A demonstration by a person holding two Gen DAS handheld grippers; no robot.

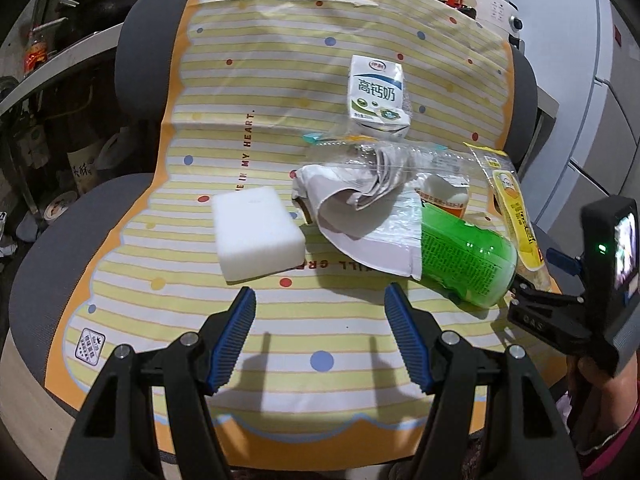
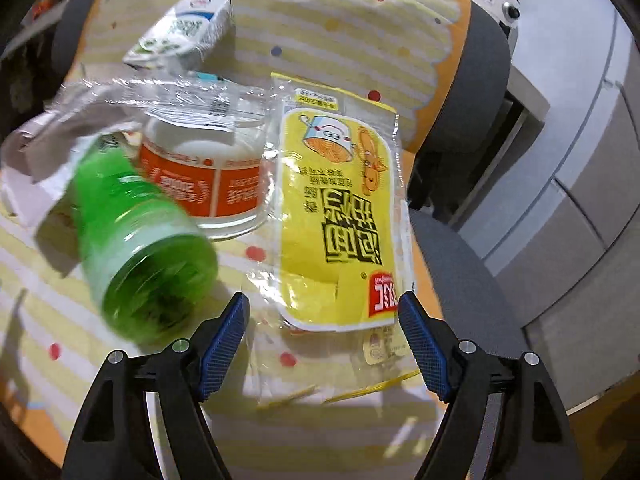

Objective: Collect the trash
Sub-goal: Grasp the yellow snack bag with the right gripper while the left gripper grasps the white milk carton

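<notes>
A: Where was the trash?
B: On the striped mat (image 1: 132,184), left to right: white sponge block (image 1: 256,236), green bottle (image 2: 140,248), yellow noodle wrapper (image 2: 340,208).
A: The tools?
B: The left tool (image 1: 320,340) and right tool (image 2: 324,340) both gaped, empty. The wrapper looked light, limp and slippery; its near edge seemed best pinched.

Striped mat (image 1: 248,92) on table: sponge (image 1: 256,236), milk carton (image 1: 376,92), green bottle (image 1: 464,260), yellow wrapper (image 2: 340,216).

Grey chair (image 1: 132,60), cluttered shelves (image 1: 44,80)
</notes>
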